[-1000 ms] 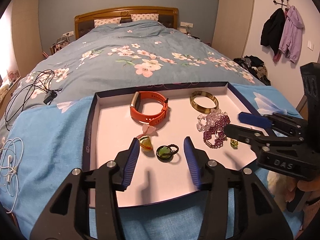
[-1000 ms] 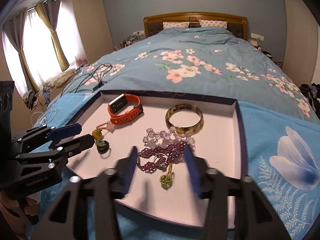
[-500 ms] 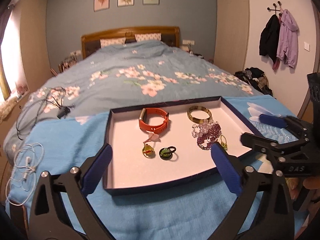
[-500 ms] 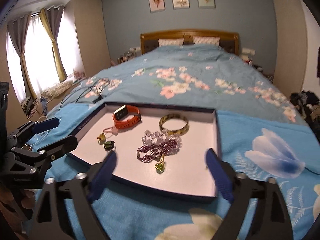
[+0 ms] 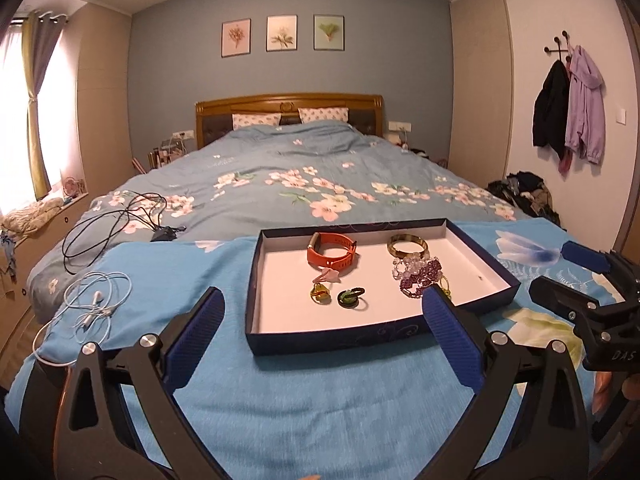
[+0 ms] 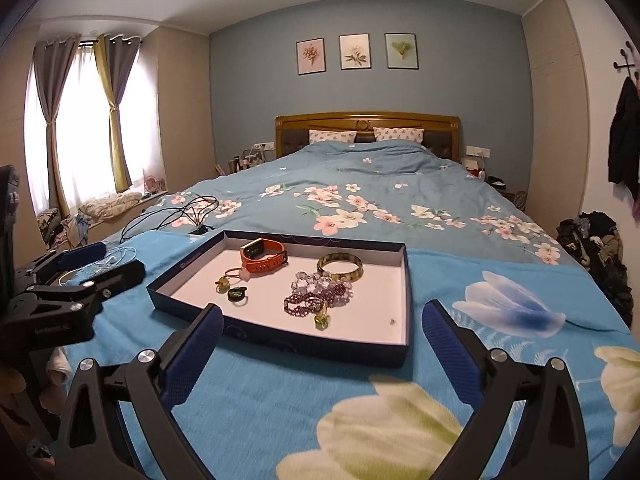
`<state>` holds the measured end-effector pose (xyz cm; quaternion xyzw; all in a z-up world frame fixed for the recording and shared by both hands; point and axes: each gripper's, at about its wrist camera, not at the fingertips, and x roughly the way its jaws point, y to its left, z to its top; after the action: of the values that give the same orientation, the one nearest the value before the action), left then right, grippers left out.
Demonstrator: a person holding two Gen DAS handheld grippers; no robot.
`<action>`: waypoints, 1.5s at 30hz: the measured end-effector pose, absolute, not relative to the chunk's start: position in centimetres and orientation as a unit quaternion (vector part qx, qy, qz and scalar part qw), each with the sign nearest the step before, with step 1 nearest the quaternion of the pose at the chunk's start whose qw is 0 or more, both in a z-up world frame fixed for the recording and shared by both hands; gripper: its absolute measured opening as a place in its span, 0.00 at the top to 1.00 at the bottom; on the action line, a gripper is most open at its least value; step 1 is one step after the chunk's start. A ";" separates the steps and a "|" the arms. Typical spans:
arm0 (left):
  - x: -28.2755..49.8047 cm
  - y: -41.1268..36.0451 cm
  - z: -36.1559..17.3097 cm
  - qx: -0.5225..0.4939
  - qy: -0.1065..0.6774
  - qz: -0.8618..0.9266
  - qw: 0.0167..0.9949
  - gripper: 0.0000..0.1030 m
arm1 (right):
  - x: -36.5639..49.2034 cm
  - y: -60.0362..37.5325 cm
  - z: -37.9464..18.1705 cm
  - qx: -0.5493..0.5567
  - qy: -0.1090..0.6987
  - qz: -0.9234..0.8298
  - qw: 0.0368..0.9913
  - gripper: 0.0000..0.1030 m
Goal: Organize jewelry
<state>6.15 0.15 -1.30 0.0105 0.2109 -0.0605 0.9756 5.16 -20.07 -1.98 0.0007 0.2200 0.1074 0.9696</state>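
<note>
- the left hand-held gripper (image 5: pixel 324 334) hung spread wide and empty, short of the tray (image 5: pixel 332 338) on the blue blanket (image 5: pixel 320 408).
- the right hand-held gripper (image 6: pixel 322 346) was likewise spread, holding nothing.
- inside the tray lay an orange watch (image 5: pixel 332 256), a bangle (image 5: pixel 407 245), purple beads (image 5: pixel 420 278) and two rings (image 5: pixel 350 298).

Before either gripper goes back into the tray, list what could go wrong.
1. The purple bead bracelet, clear bead strand and green pendant lie piled together; lifting one may drag the others.
2. The tray sits on a soft blanket, so a push could tilt it.
3. The small rings lie flat and may slip from wide pads.
</note>
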 end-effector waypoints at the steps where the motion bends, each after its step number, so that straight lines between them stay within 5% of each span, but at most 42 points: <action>1: 5.6 0.2 -1.3 0.010 0.206 -0.060 0.977 0.06 | 4.9 -20.2 -2.1 0.003 0.220 0.106 0.970 0.07; 45: -2.4 0.7 0.2 -0.001 0.100 -0.036 0.994 0.06 | -0.2 -18.4 -1.1 -0.009 0.162 0.086 0.983 0.07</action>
<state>-2.44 0.74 0.19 -0.0015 0.1002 -0.0356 0.9943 -0.16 -18.39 -1.15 -0.0093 0.1616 0.0858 0.9831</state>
